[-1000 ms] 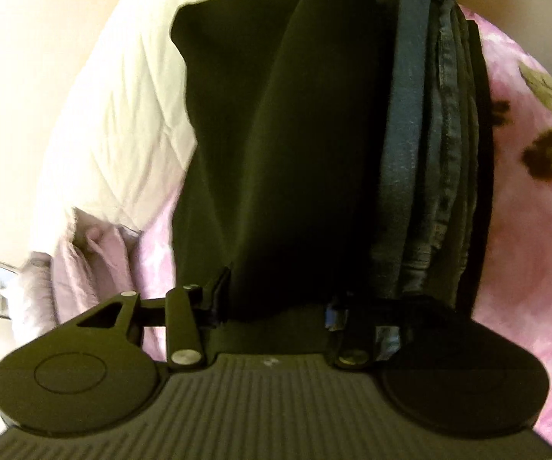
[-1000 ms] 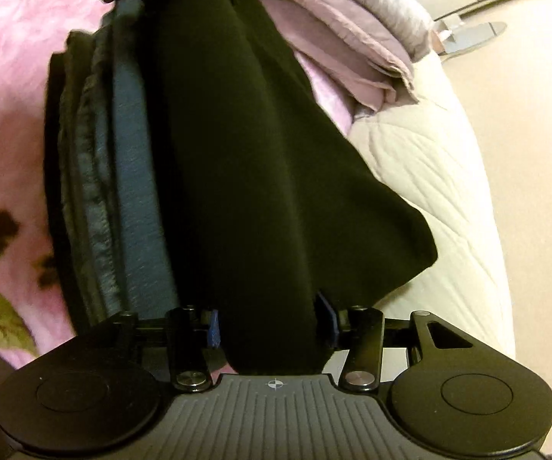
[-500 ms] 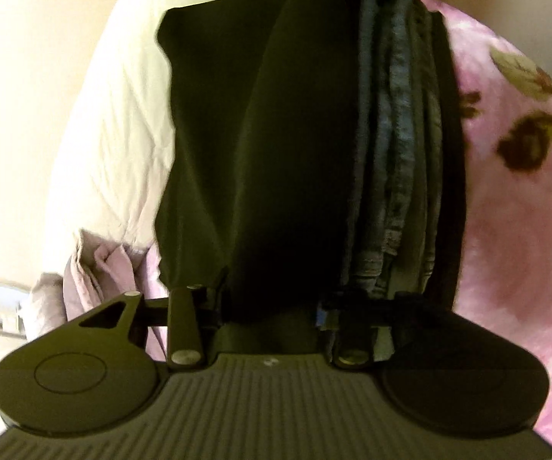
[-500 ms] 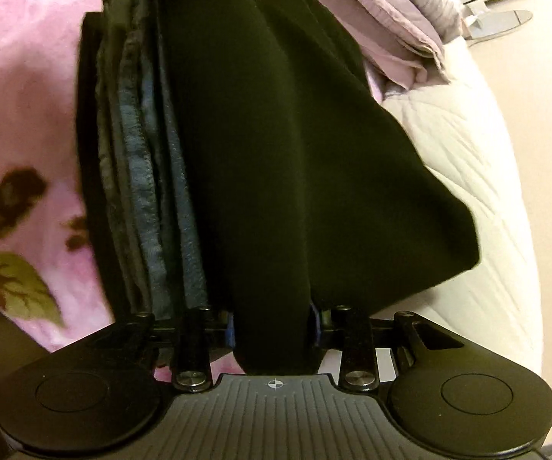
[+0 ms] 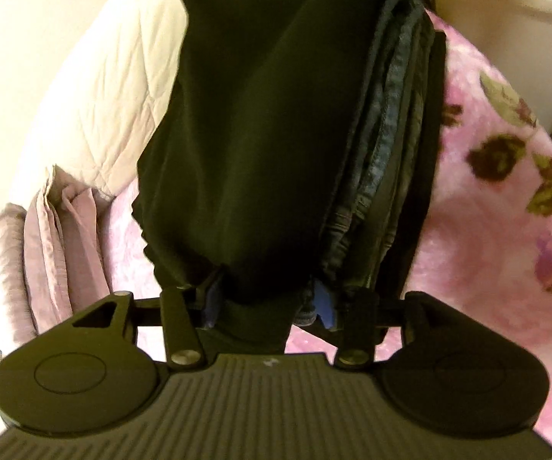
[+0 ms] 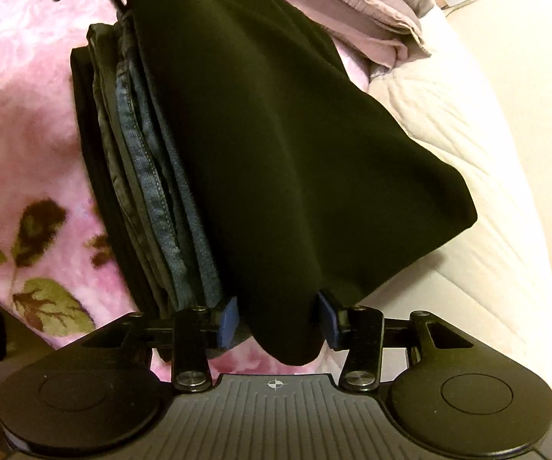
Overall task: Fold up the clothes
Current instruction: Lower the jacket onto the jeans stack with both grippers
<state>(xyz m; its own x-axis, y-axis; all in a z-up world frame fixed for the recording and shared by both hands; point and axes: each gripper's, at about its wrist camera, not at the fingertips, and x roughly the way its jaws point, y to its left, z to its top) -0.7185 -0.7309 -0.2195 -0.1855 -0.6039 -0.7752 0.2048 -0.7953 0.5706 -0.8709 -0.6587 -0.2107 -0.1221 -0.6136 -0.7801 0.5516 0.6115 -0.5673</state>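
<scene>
light: warm, yellow, dim | dark cloth [image 5: 260, 145] by the claw shows no detail | edges: bent, blurry, black corners

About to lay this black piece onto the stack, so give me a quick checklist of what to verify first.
1. left gripper clamped on the black garment: ok.
2. right gripper clamped on it: ok.
3. Garment lined up over the folded stack: not ok, it hangs toward the white quilt.
4. Stack edges tidy: ok.
5. Garment free of wrinkles: cannot tell, too dark.
</scene>
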